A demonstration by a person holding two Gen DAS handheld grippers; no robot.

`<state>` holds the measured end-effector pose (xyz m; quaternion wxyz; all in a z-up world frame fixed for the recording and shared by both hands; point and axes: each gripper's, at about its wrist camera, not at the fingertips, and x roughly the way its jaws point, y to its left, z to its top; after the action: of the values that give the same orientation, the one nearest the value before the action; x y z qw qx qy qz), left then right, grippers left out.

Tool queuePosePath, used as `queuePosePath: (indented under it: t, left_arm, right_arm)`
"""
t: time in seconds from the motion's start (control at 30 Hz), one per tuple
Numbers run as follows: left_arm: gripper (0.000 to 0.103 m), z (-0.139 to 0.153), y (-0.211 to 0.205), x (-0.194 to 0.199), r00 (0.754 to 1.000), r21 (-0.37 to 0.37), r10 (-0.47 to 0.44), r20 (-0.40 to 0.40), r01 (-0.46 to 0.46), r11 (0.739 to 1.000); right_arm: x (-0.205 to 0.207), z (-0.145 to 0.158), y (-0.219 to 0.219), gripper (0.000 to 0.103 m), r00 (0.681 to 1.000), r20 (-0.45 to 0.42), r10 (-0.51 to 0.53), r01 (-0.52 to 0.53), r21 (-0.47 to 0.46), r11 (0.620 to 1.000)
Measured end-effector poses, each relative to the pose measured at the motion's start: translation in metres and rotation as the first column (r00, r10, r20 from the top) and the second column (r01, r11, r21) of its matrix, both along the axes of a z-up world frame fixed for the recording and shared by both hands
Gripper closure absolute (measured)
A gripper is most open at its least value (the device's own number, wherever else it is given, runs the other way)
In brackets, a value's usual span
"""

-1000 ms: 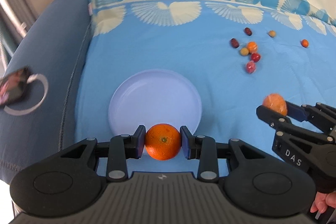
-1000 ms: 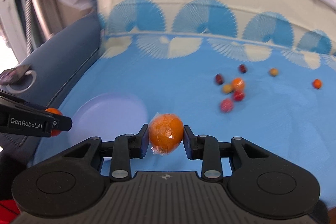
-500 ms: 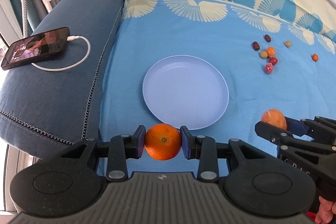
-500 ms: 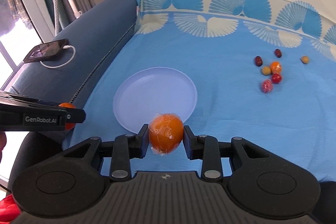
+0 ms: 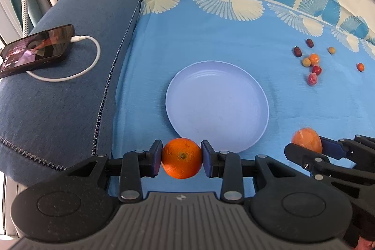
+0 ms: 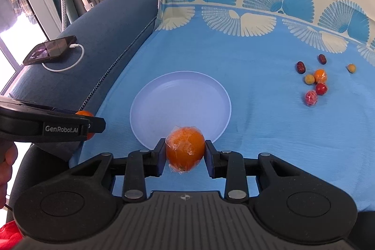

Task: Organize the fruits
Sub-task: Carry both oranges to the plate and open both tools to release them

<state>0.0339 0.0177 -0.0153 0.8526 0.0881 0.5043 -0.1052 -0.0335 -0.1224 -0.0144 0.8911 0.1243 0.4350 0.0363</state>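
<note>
My left gripper [image 5: 181, 158] is shut on a bare orange [image 5: 181, 157], held in the air just short of the near rim of a pale lilac plate [image 5: 218, 97]. My right gripper [image 6: 185, 151] is shut on a second orange in clear wrap [image 6: 185, 148], over the plate's [image 6: 180, 97] near rim. Each gripper shows in the other's view: the right one [image 5: 304, 143] at the lower right with its wrapped orange [image 5: 306, 137], the left one [image 6: 92, 124] at the left with only a sliver of its orange [image 6: 84, 113] visible. Nothing lies on the plate.
Several small fruits lie in a cluster [image 5: 310, 62] on the blue patterned cloth [image 5: 211, 34], right of the plate, also seen as a cluster [image 6: 315, 80]. A phone [image 5: 35, 49] on a white cable lies on the dark blue sofa arm [image 5: 58, 97] at the left.
Both views have drawn back and swung left; the plate now sits fully in view and further from both grippers, the phone has come into sight. Both oranges stay clamped.
</note>
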Motion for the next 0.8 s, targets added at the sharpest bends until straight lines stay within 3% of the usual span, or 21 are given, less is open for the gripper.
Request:
queuePosePath:
  t: [0.4, 0.8]
  left_arm:
    - [0.064, -0.035, -0.019, 0.059, 0.999, 0.023, -0.034, -0.035, 0.034, 0.999]
    - [0.064, -0.086, -0.038, 0.104, 0.99, 0.065, -0.078, -0.114, 0.086, 0.994]
  right_arm:
    - [0.056, -0.034, 0.008, 0.068, 0.998, -0.001, 0.055, -0.055, -0.092, 0.994]
    - [0.101, -0.084, 0.006, 0.068, 0.993, -0.09, 0.08, -0.092, -0.133, 0.987]
